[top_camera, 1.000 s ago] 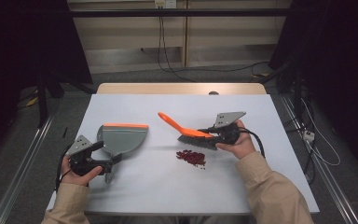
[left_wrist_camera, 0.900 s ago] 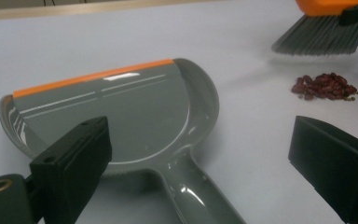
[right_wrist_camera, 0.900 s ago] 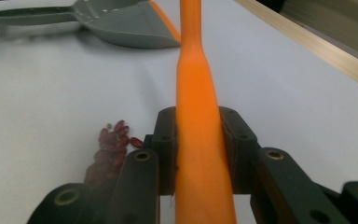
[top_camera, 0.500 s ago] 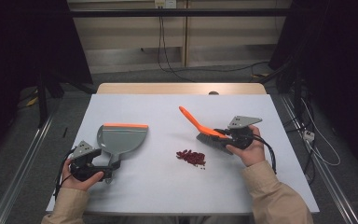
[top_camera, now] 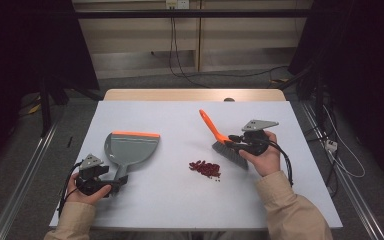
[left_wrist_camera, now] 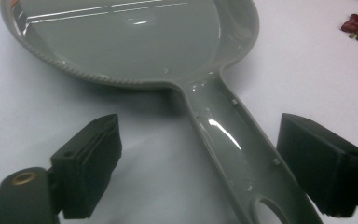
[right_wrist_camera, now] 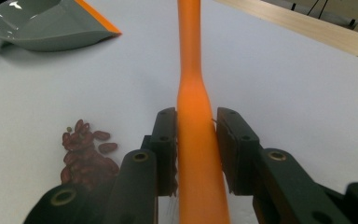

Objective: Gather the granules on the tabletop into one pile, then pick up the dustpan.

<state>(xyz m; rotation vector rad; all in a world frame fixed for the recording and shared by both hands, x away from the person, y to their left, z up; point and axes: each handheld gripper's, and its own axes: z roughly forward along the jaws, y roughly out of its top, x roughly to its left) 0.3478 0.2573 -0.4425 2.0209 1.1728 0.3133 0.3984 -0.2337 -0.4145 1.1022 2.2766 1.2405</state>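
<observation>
Grey plastic makes up the dustpan, which lies flat on the white table at the person's left, and it looks light, stiff and smooth enough to slide under a careless push. Its long axis runs from the handle, nearest the person, away to the orange lip at the far edge, so the mouth faces away across the table and tilts a little toward the right. The handle is the obvious place to take hold: narrow, ribbed on its hollow side, with a hanging hole at the end. The left gripper sits there with its jaws wide on either side of the handle; they have just been closing, but the pads stand clear of the plastic. The brush is probably just as light, with a hard orange handle and soft bristles that would bend against the table. The right gripper holds it, jaws clamped narrow on the thick lower part of the handle close to the bristles, a spot that should give good control for sweeping. Its handle slants up and away toward the far left, bristles down by the table. Between the two tools, nearer the brush, lies a small heap of dark red beans, loose and likely to roll.
</observation>
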